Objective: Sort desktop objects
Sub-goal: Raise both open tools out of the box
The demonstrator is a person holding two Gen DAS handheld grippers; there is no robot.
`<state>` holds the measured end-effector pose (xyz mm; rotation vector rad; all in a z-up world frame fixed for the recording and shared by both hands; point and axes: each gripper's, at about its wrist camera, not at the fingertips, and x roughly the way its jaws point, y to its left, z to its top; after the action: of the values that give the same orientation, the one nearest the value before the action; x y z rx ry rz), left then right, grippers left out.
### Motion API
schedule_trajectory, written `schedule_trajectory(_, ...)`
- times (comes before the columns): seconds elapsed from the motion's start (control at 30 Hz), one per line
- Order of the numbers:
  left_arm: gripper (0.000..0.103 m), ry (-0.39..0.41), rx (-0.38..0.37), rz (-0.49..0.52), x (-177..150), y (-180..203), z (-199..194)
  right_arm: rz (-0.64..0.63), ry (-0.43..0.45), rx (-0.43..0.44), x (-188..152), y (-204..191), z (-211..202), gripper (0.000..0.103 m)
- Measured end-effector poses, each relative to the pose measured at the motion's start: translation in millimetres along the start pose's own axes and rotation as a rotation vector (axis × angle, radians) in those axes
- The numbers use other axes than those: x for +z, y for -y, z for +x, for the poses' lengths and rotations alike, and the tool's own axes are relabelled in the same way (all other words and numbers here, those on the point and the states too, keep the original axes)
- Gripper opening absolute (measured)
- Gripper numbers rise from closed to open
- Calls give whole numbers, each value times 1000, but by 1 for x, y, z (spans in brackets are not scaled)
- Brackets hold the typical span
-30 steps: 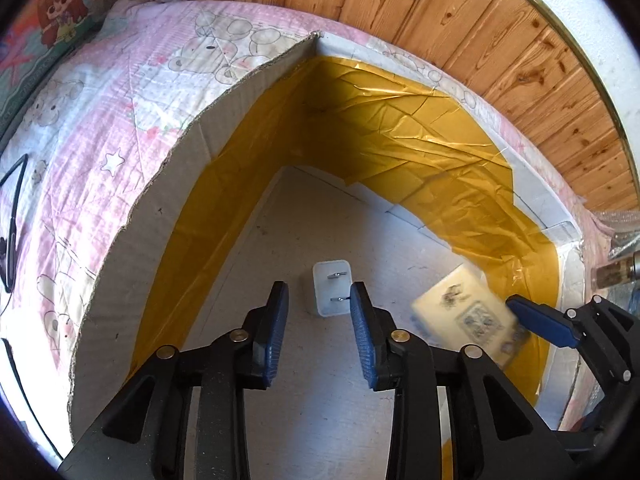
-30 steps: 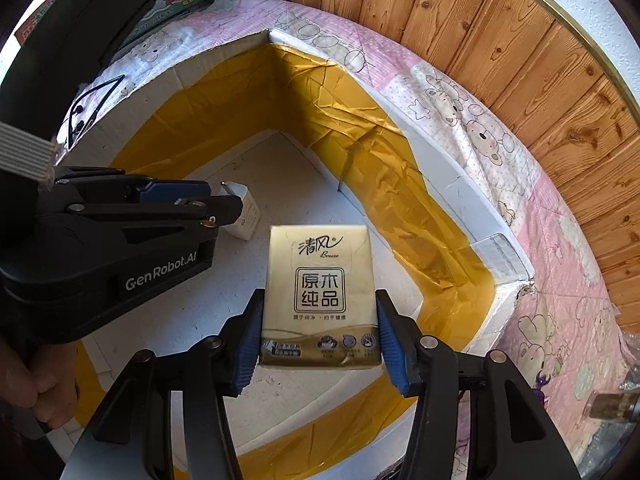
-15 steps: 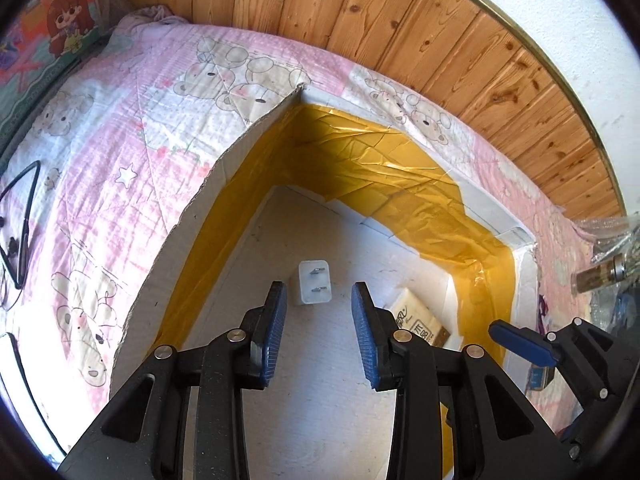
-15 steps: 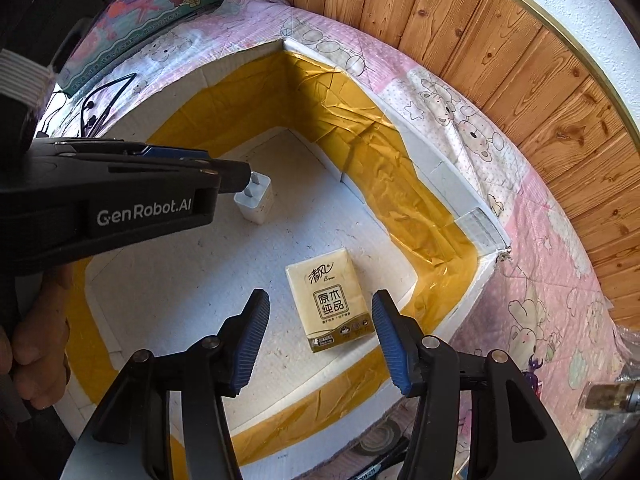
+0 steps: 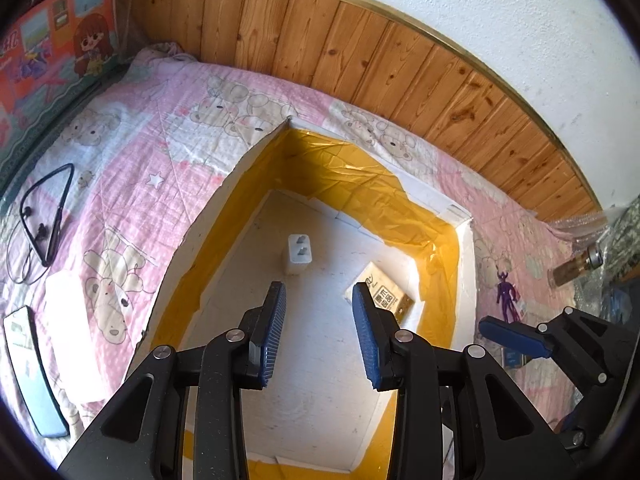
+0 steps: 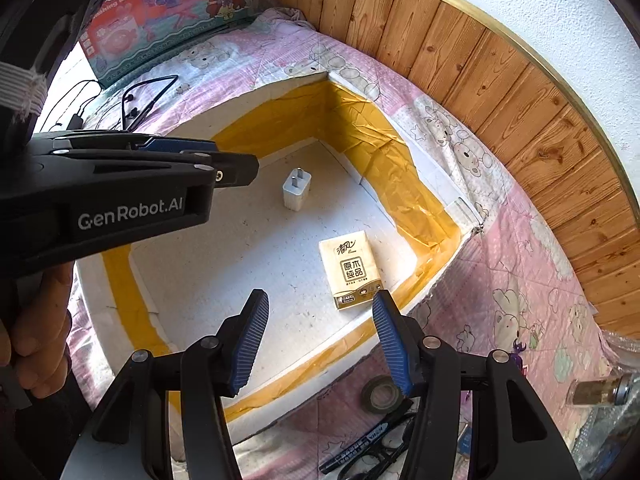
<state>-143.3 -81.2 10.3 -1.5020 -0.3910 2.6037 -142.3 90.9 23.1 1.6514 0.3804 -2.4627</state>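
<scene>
A pink quilt (image 5: 120, 184) carries a foam box (image 6: 448, 276) holding a charger (image 6: 296, 190) and tissue pack (image 6: 354, 268). Both the left gripper (image 5: 316, 332) and right gripper (image 6: 320, 344) hang empty, jaws apart. Next likely calls for fetching the earphones (image 5: 48, 220) or phone (image 5: 34, 372).

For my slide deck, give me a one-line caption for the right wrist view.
Open right gripper above a foam box holding a tissue pack and a charger plug.
</scene>
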Motion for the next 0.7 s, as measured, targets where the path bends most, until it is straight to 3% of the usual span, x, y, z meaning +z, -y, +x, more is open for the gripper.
schedule_trajectory(0.27,37,21,-47,-26,-29,2,-16,-54,43,-17,-23,-19,-30,58)
schedule_trajectory(0.7,37,76,-53,-9,-83,15,-46,-47,123,18,-57,-31,-60,59)
